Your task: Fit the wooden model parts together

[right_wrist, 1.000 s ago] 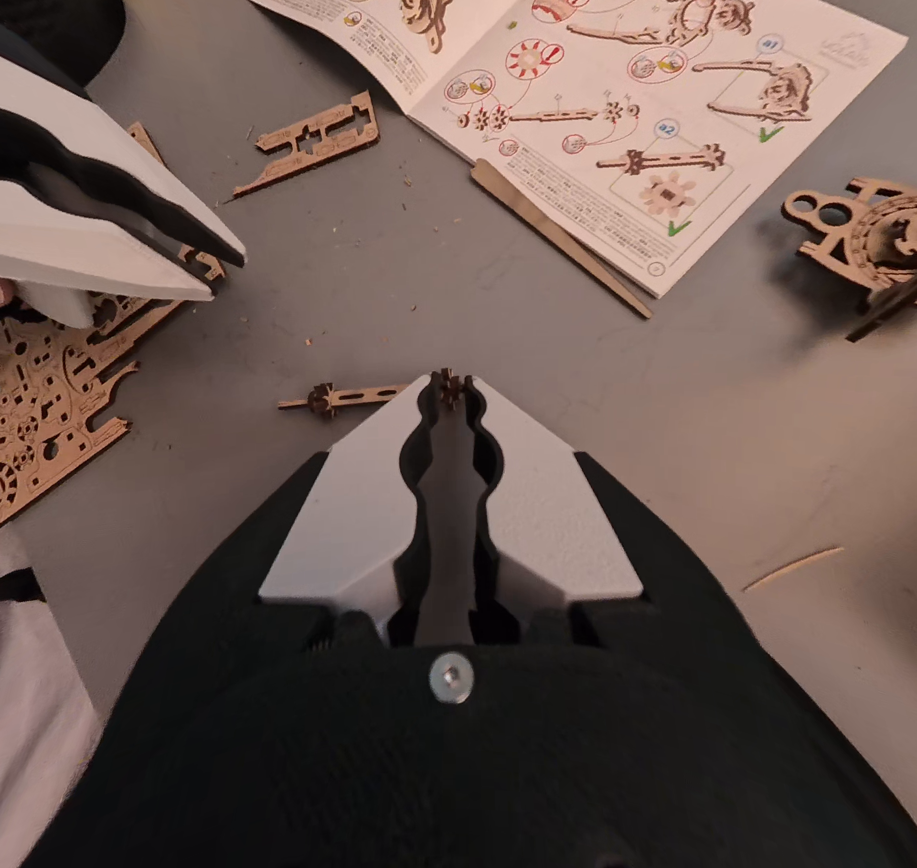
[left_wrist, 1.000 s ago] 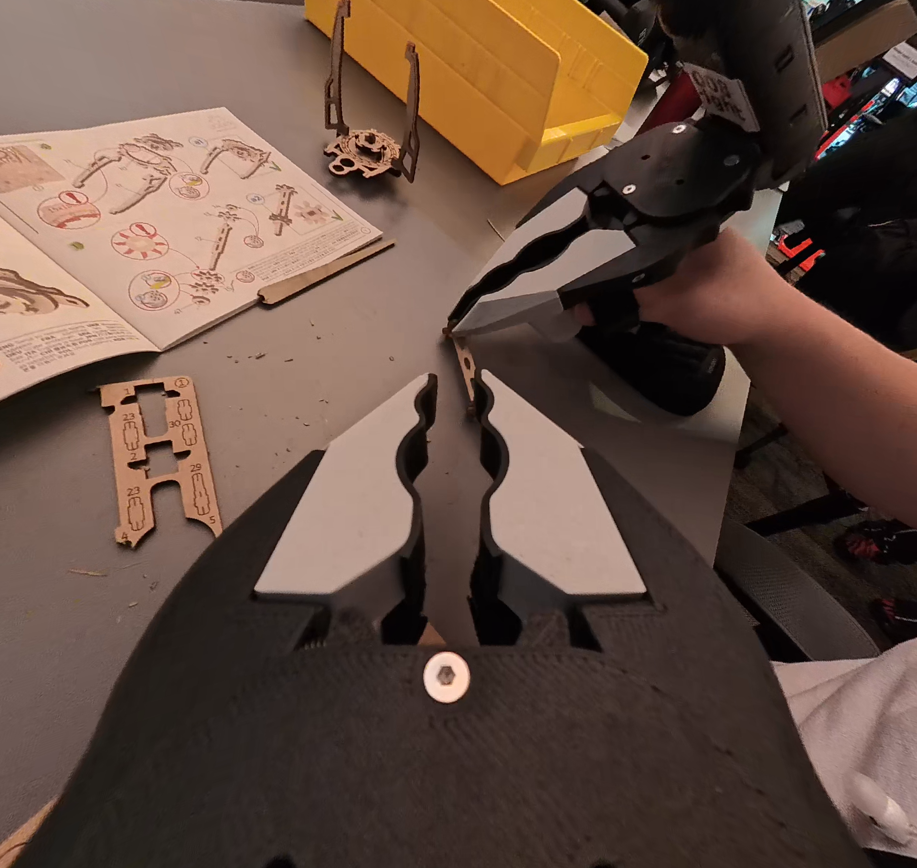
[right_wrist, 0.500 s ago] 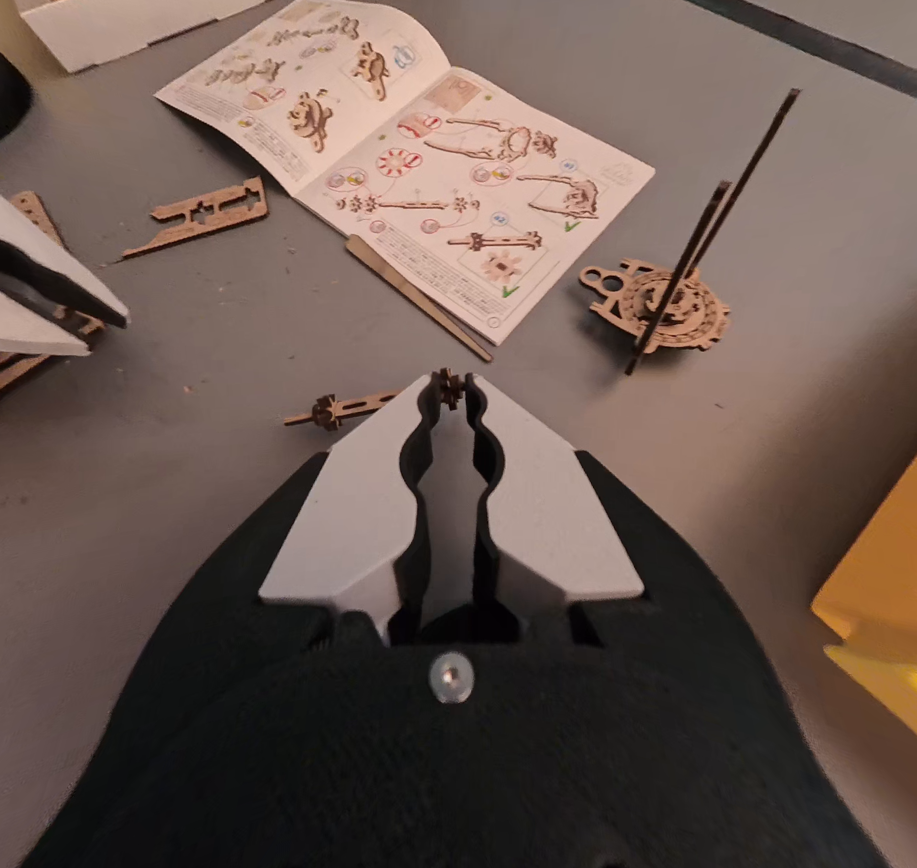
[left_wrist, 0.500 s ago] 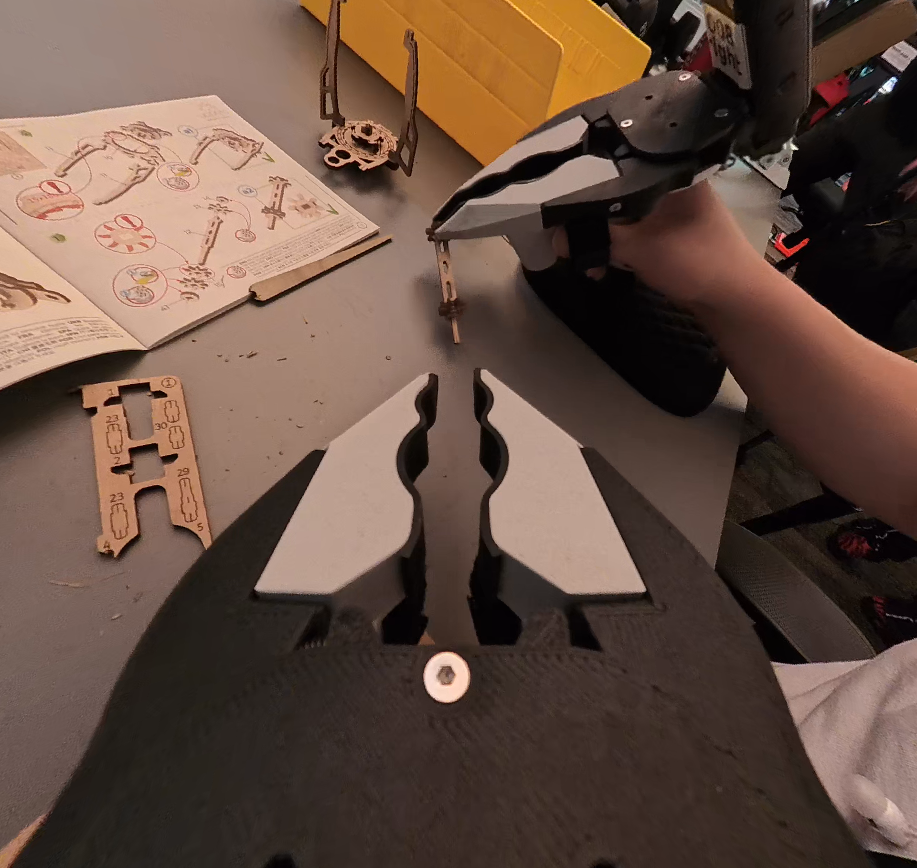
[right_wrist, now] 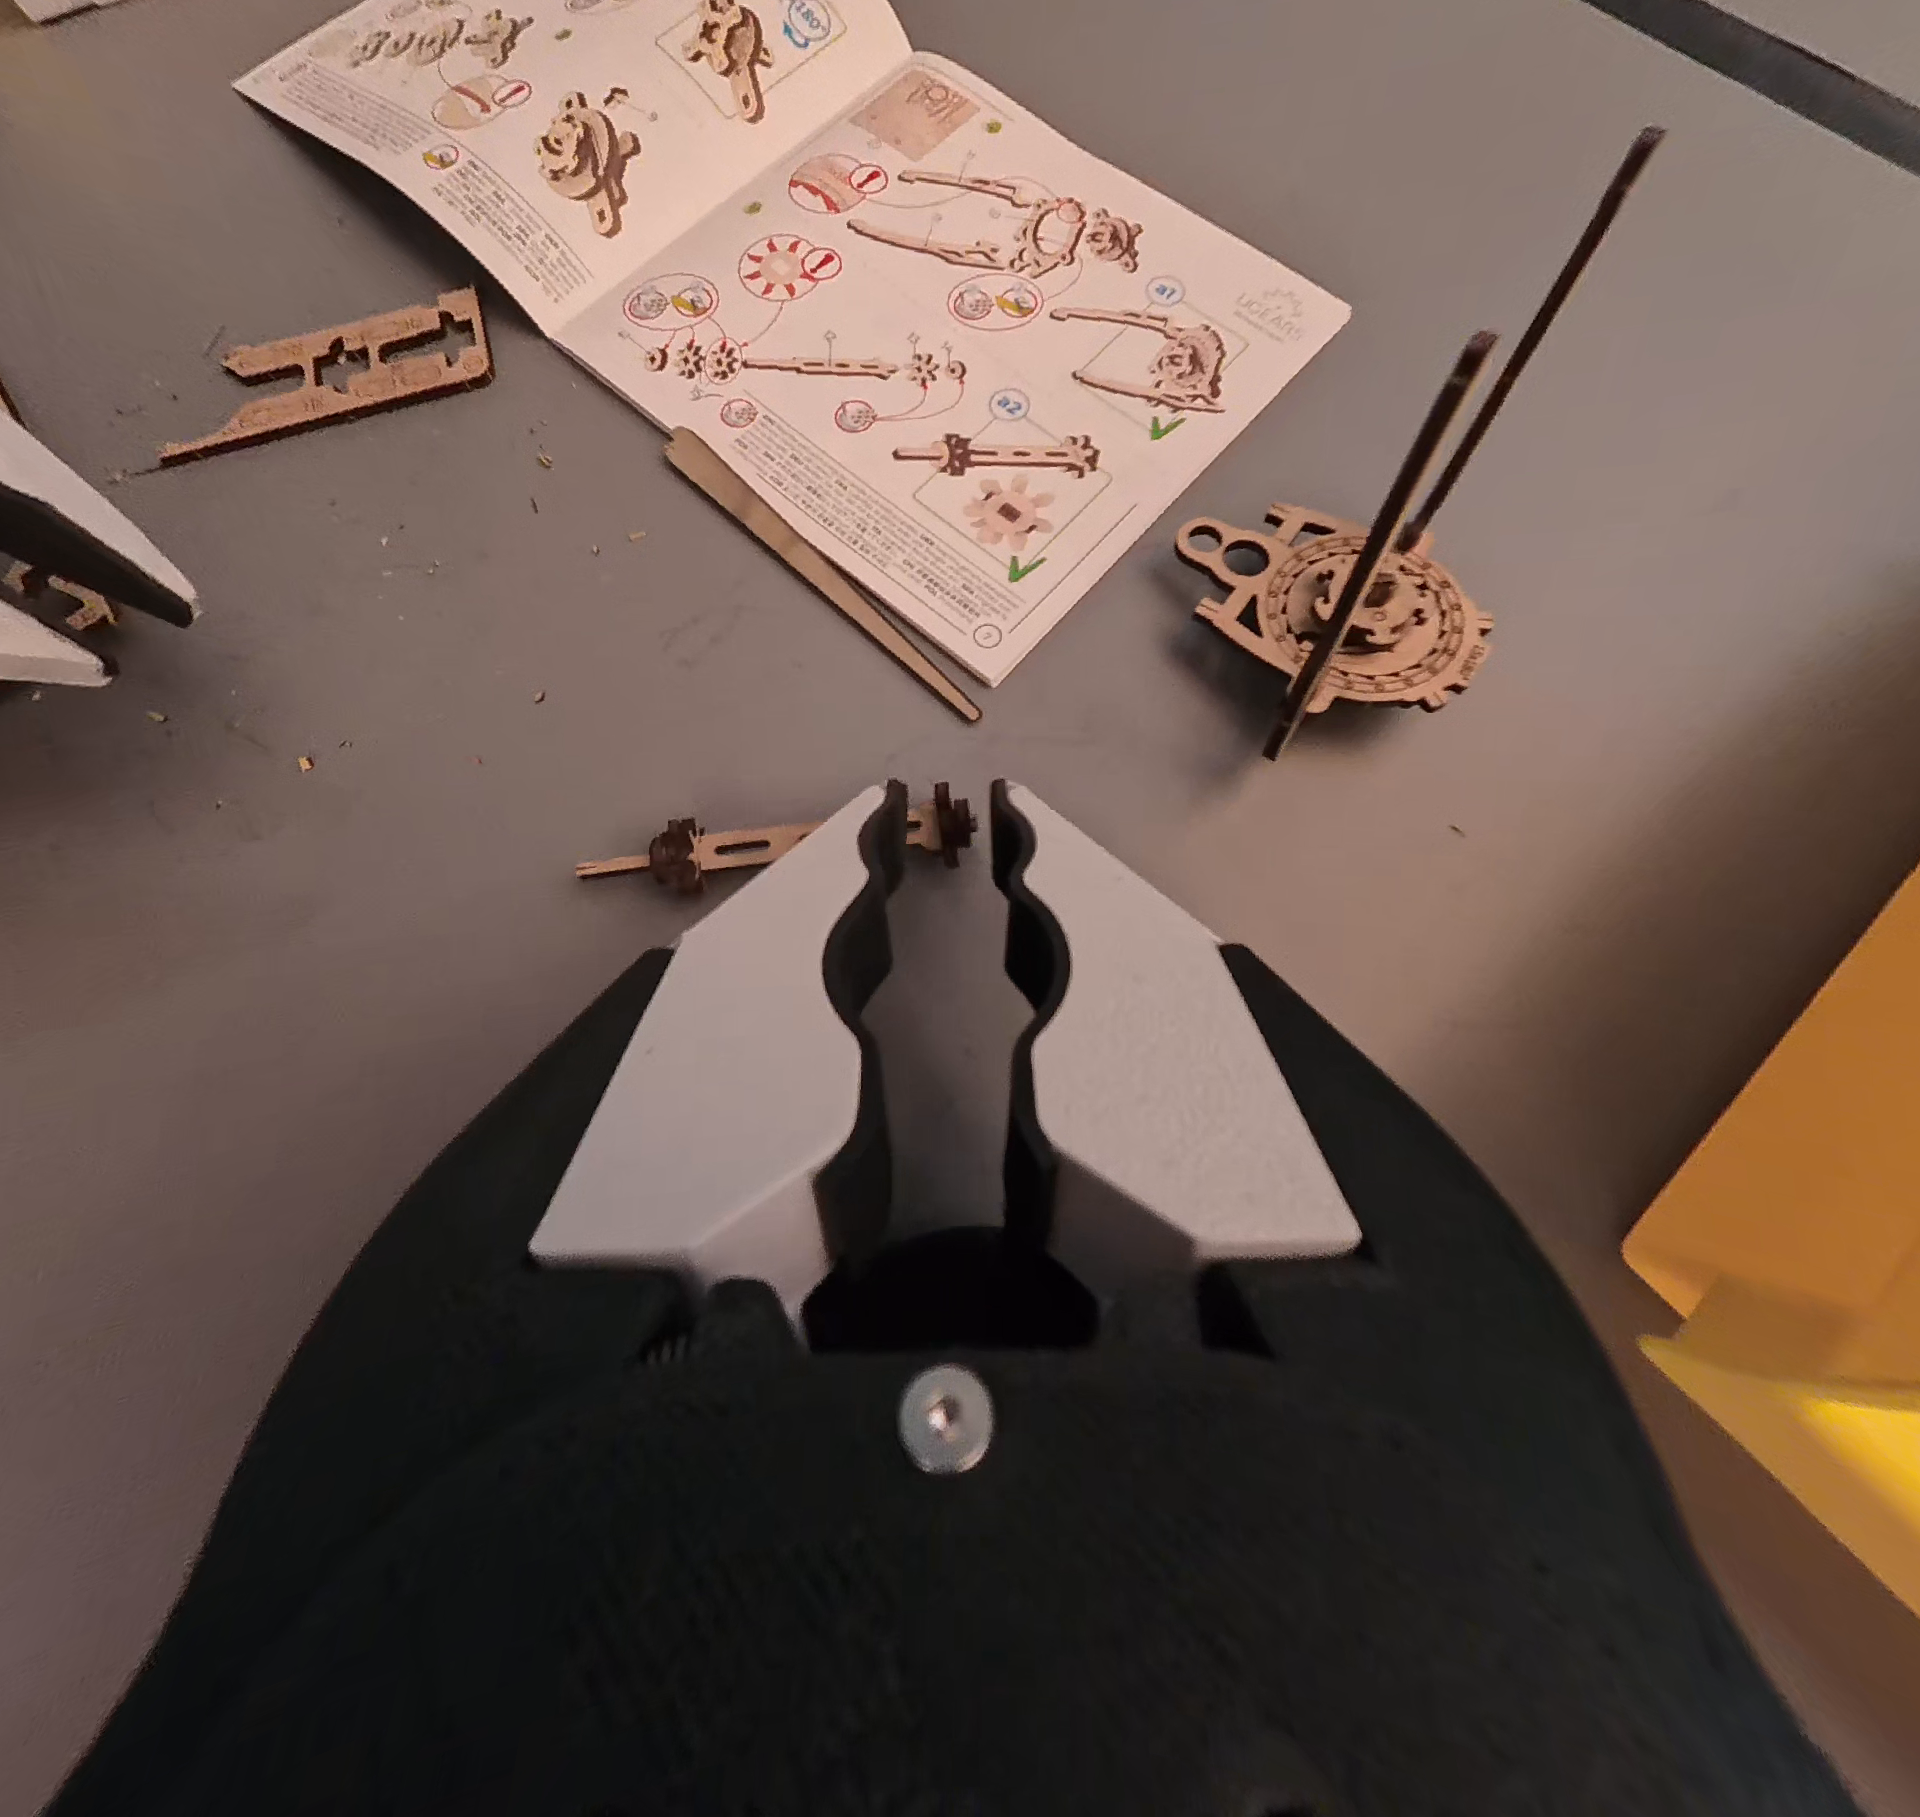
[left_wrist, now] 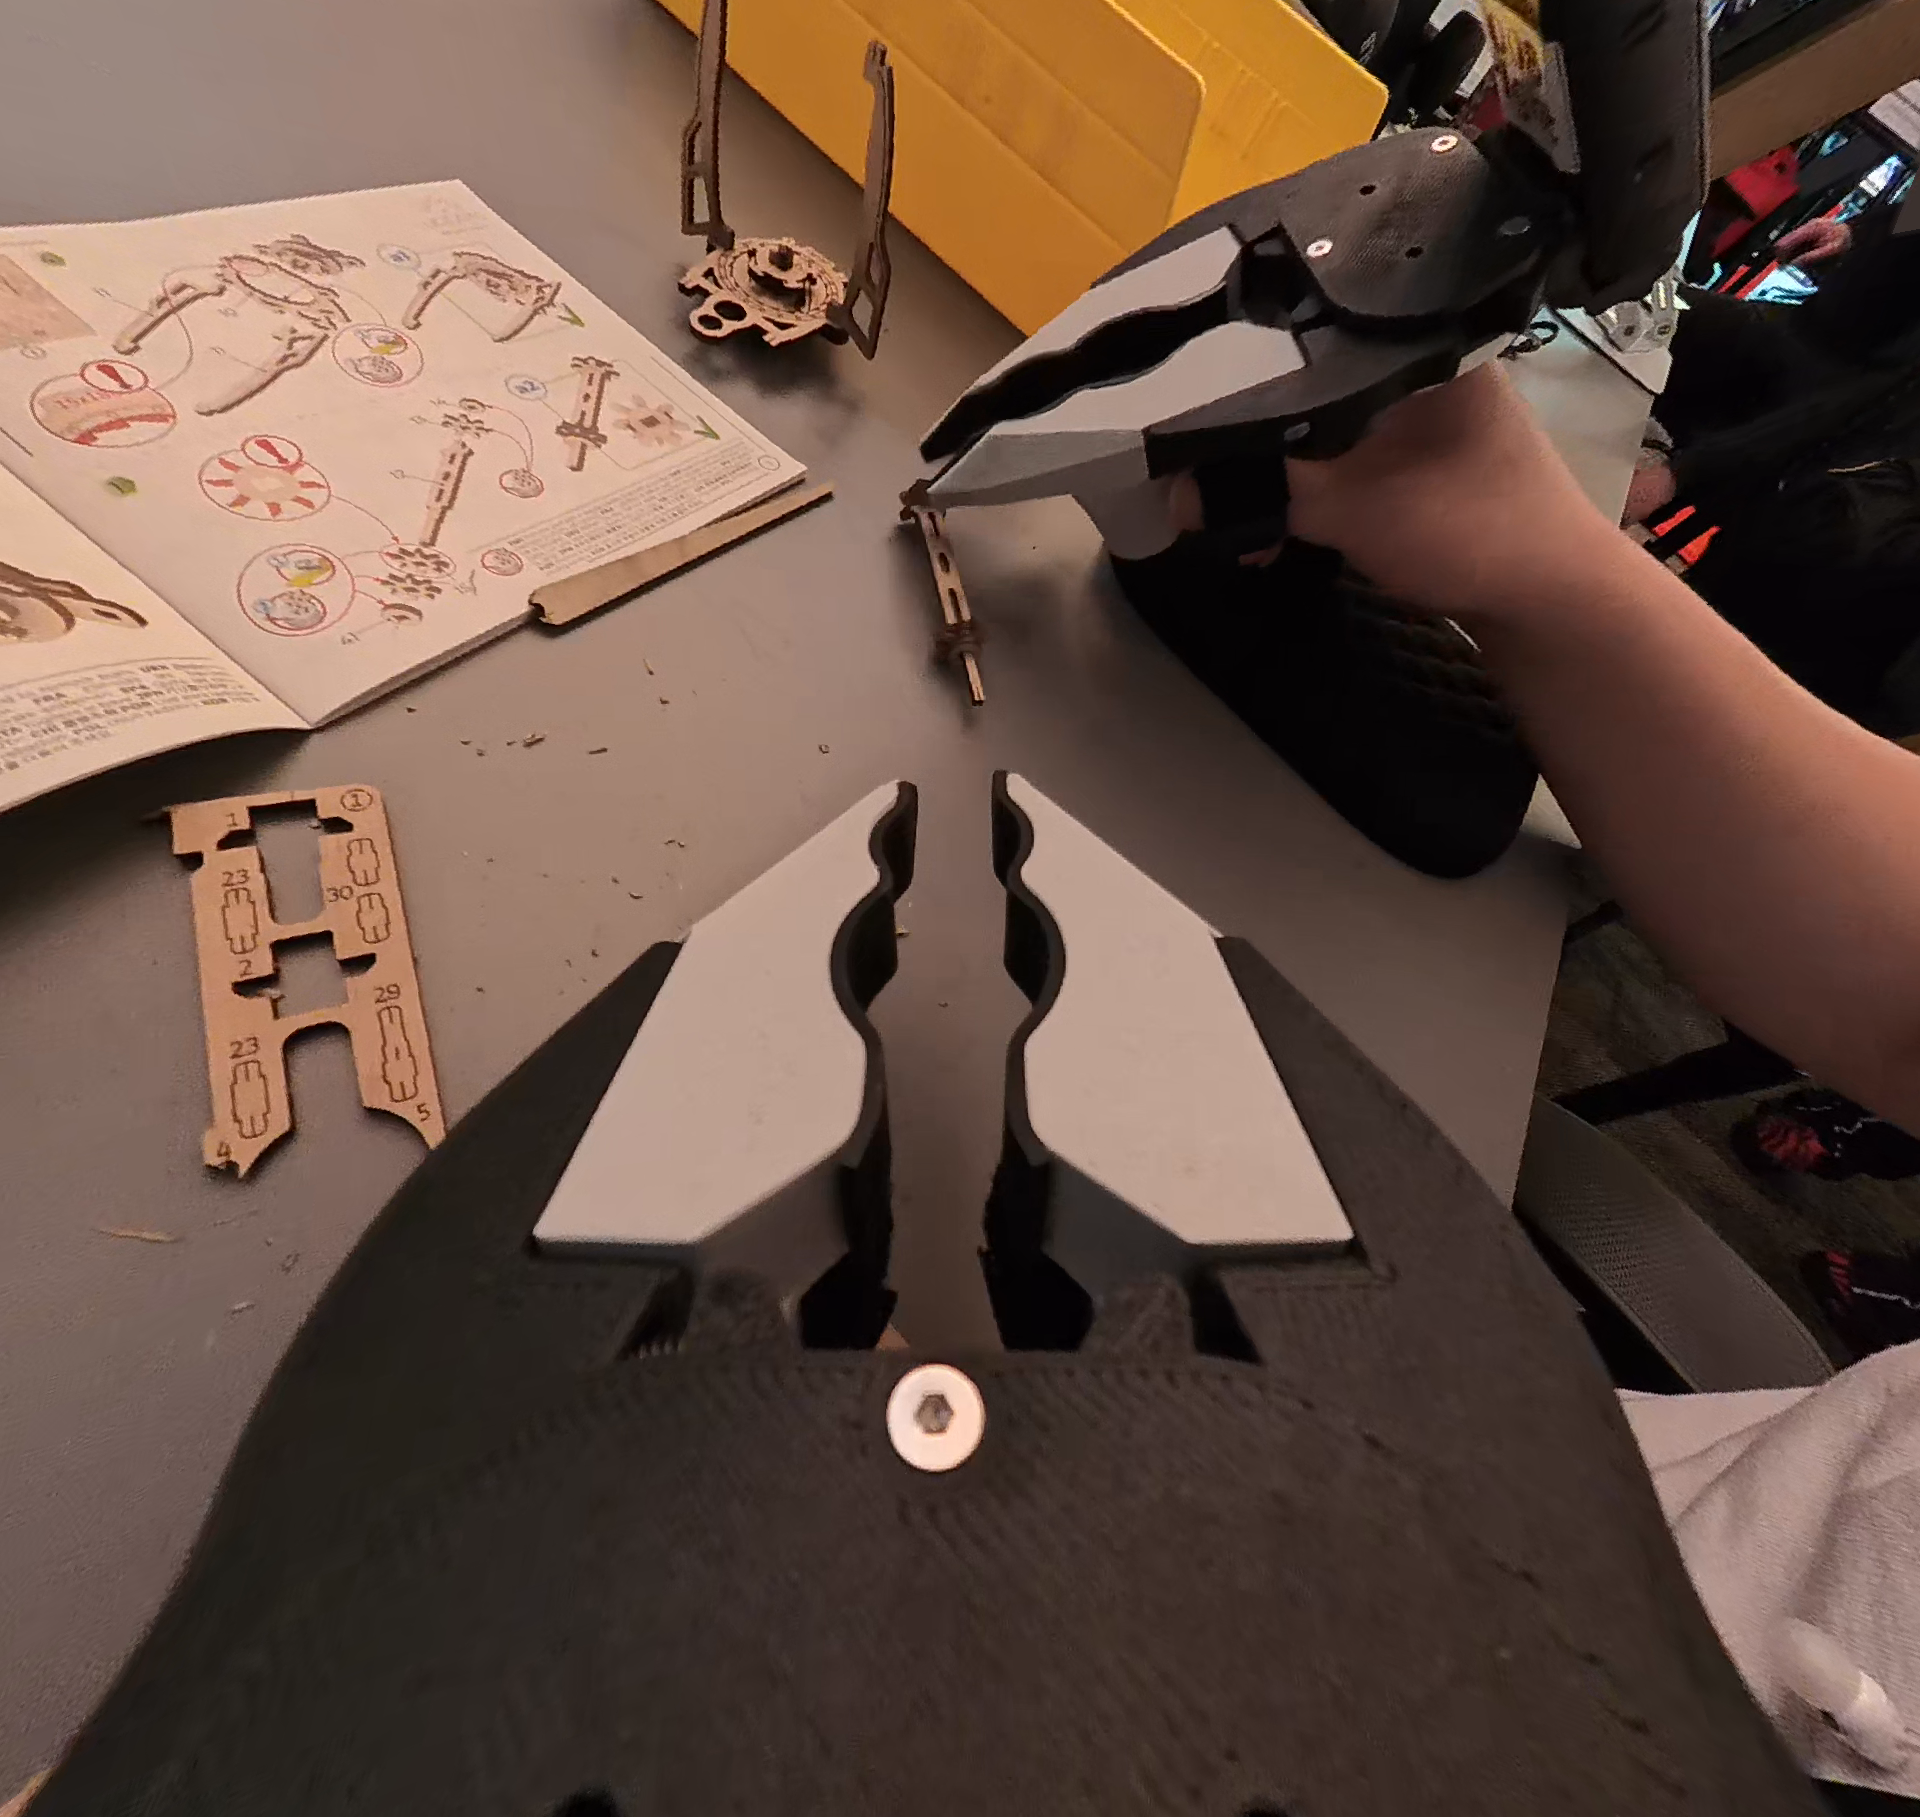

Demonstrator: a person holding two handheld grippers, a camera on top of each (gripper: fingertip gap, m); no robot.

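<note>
A thin wooden axle with small gears lies across my right gripper's tips, low over the grey table. Its end gear sits loose between the two fingers. My right gripper is open around it; in the left wrist view it points left with the axle below its tips. My left gripper is open with a narrow gap and empty, just short of the axle. A part-built model base with two upright arms stands behind, also in the right wrist view.
An open instruction booklet lies at the left with a flat wooden stick along its edge. A leftover cut-out wooden strip lies near my left gripper. A yellow bin stands behind. The table edge runs on the right. The tips of one gripper are about 12 cm away from the tips of the other.
My right gripper carried the axle up from near my left gripper and toward the model base, lowered it, and its jaws opened wider. My left gripper has barely moved.
</note>
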